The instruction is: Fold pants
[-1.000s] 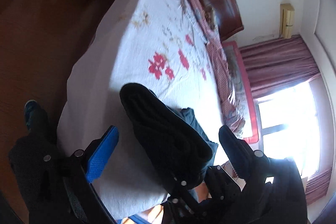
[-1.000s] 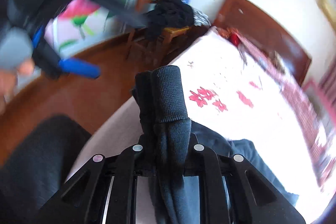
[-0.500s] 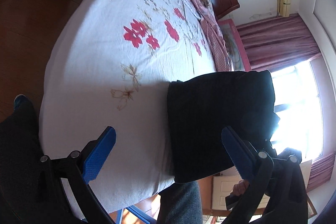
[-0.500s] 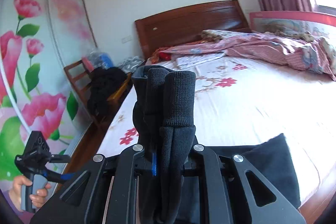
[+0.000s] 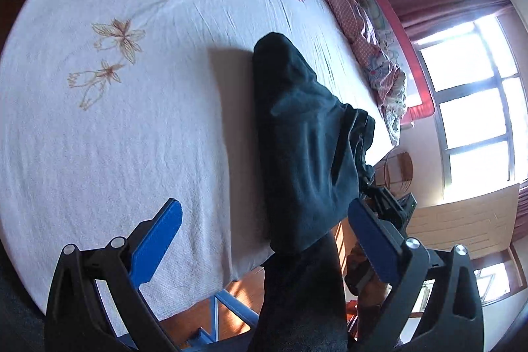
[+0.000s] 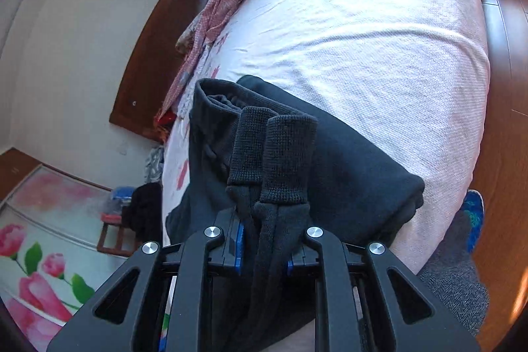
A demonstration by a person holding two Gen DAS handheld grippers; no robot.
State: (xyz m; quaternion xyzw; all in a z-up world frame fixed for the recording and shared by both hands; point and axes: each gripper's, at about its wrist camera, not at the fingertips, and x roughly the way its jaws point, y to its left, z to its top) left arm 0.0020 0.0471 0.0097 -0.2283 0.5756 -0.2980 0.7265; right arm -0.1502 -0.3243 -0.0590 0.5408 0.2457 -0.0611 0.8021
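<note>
Dark folded pants [image 5: 297, 134] lie at the near edge of the bed, partly draped over it. In the left wrist view my left gripper [image 5: 264, 226] is open and empty, its blue pads [image 5: 158, 230] on either side of the pants' near end, above the sheet. My right gripper [image 6: 264, 246] is shut on the pants [image 6: 346, 167], clamping both ribbed leg cuffs [image 6: 274, 154] just over the folded body of the pants. The right gripper also shows in the left wrist view [image 5: 389, 203], behind the pants.
The bed has a white flowered sheet [image 5: 99, 88] and a crumpled pink checked quilt [image 5: 373, 32] along its far side. A wooden headboard [image 6: 148, 61], a chair with dark clothes [image 6: 132, 213], a window with curtains [image 5: 468, 108] and wood floor [image 6: 501, 88] surround it.
The right gripper has swung the held cuffs over and down onto the pants at the bed edge. The left gripper has stayed open and come closer to the bed.
</note>
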